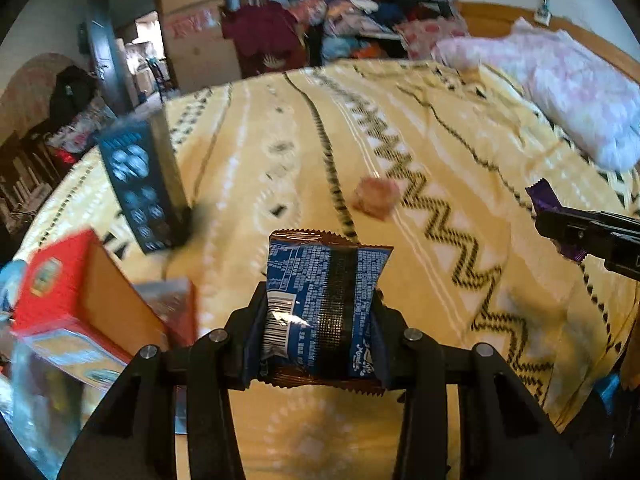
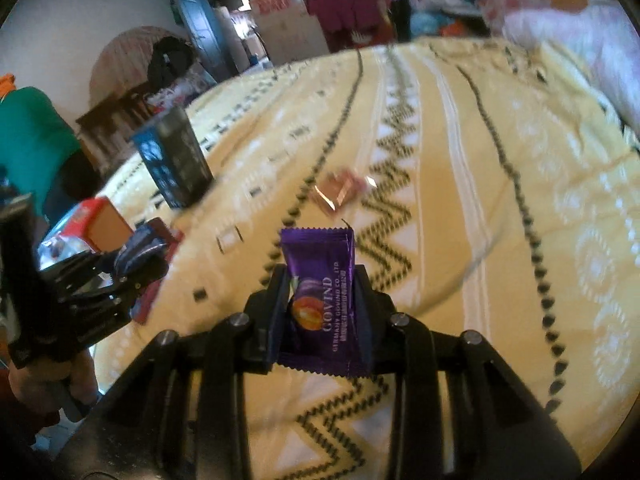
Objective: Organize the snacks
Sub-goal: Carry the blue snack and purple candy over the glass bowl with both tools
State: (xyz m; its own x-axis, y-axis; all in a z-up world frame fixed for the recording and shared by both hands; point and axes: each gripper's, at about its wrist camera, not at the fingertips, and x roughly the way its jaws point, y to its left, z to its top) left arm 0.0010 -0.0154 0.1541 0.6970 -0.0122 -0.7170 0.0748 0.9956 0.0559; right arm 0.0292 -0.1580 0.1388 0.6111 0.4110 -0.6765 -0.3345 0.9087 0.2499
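Note:
My left gripper (image 1: 318,320) is shut on a blue snack packet (image 1: 324,272) with brown serrated ends, held above the yellow patterned bedspread (image 1: 460,312). My right gripper (image 2: 320,280) is shut on a purple candy packet (image 2: 318,254), also lifted off the bed. Each gripper shows in the other's view: the right gripper (image 1: 560,224) with its purple packet (image 1: 542,196) at the right edge, the left gripper (image 2: 140,268) with the blue packet (image 2: 138,250) at the left. A small pink wrapped candy (image 1: 376,198) (image 2: 340,194) lies on the bedspread ahead of both.
A dark blue box (image 1: 140,184) (image 2: 176,164) stands upright on the bed's left side. A red and orange box (image 1: 80,300) (image 2: 100,226) and more packets lie near the left edge. A pink pillow (image 1: 560,92) sits far right. Clothes (image 1: 360,12) pile beyond the bed.

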